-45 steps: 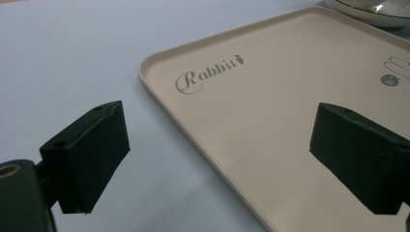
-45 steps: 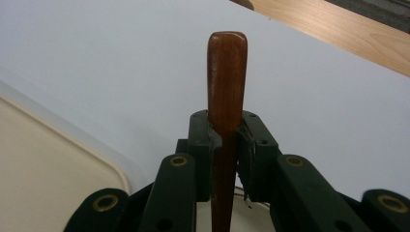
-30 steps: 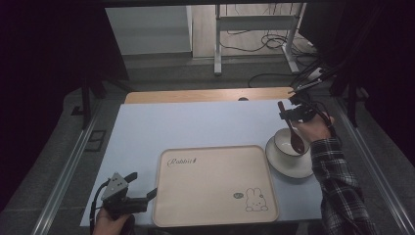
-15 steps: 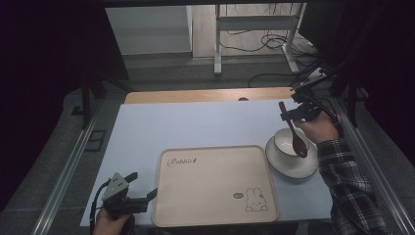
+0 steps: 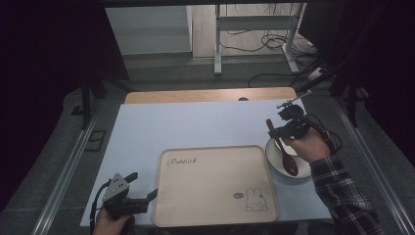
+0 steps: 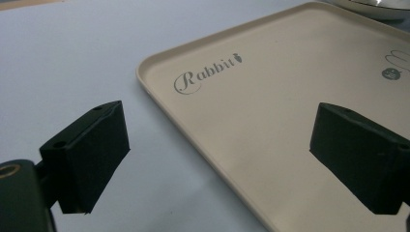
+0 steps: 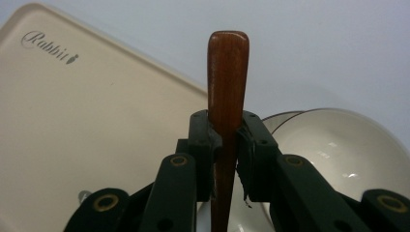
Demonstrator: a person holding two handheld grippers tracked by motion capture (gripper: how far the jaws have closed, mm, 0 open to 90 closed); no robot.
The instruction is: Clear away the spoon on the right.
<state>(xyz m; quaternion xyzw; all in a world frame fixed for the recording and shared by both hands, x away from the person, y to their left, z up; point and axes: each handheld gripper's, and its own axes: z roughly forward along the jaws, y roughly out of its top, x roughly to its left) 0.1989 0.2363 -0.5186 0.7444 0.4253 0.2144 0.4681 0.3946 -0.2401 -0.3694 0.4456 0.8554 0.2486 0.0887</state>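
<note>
Right tool (image 5: 280,131) clamps a wooden spoon (image 5: 284,149) by its handle, its bowl seemingly inside the white bowl (image 5: 303,169). Left tool (image 5: 147,196), jaws wide, rests low beside the tray (image 5: 215,186) on the counter (image 5: 195,127).

The worktop (image 5: 195,127) carries one beige tray (image 5: 215,183), one white bowl (image 5: 304,169) just beside the tray, and one wooden spoon (image 5: 283,149) over that bowl.

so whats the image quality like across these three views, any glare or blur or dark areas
High view: room edges near black, table evenly lit, slightly soft. Left gripper view: close fingers blurred, tray lettering sharper. Right gripper view: spoon handle sharp, small glare spots inside the bowl.
</note>
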